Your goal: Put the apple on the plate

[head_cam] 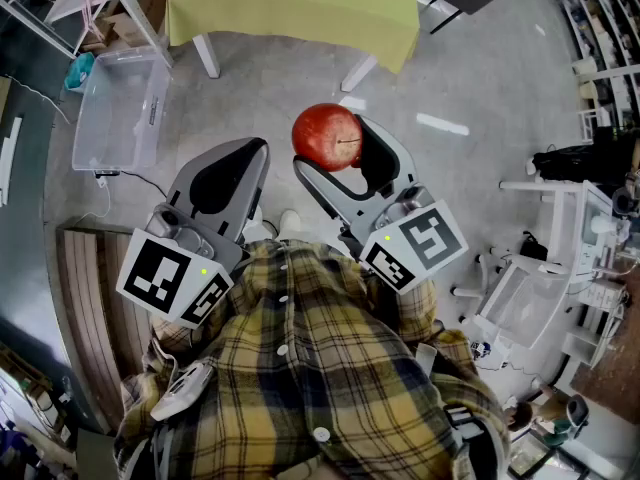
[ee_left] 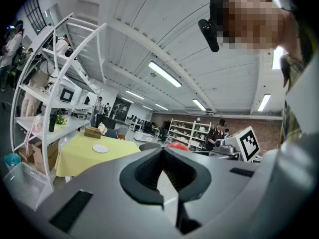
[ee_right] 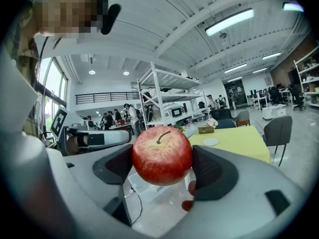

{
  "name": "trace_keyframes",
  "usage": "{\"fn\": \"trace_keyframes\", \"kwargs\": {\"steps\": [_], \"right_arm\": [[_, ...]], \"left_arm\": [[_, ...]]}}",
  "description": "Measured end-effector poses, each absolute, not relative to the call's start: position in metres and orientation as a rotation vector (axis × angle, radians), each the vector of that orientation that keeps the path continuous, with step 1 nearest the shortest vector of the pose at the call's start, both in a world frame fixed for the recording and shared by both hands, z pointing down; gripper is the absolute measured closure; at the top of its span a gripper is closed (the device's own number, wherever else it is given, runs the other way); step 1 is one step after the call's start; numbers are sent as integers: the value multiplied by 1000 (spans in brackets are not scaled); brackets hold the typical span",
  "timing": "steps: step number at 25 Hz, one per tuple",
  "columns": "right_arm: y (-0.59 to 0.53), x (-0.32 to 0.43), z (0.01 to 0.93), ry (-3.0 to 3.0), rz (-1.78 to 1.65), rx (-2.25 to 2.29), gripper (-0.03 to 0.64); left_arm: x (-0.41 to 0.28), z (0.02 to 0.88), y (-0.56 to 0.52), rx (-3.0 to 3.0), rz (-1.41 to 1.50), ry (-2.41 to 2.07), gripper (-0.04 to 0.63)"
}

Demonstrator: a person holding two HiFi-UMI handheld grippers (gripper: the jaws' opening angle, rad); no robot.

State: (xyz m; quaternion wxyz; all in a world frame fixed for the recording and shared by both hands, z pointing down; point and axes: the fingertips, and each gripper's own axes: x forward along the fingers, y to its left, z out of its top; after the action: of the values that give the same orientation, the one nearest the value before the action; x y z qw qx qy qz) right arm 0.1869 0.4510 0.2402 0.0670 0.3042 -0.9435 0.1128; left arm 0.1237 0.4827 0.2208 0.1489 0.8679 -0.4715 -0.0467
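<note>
Two pads of the right gripper (ee_right: 162,169) clamp the red apple (ee_right: 162,156) by its sides, jaws spread wide, stem up. Left gripper (ee_left: 163,154) jaws are closed together, nothing between them. In the head view the apple hangs at 12 o'clock from the plaid shirt (head_cam: 300,368), over bare grey floor (head_cam: 470,88). Yellow table (head_cam: 300,13) has its near edge further out at 12, with the white plate (ee_right: 211,142) on it, well apart from the apple. Clear bin (head_cam: 120,118) at 10, white cart (head_cam: 560,258) at 3. Floor up to the table edge is open.
</note>
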Motion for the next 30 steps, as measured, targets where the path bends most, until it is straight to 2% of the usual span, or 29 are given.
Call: {"fn": "trace_keyframes", "kwargs": {"steps": [30], "right_arm": [[466,281,249,-2889,393,918,252]], "left_arm": [[189,221,502,2461,-71,-1494,588]]}}
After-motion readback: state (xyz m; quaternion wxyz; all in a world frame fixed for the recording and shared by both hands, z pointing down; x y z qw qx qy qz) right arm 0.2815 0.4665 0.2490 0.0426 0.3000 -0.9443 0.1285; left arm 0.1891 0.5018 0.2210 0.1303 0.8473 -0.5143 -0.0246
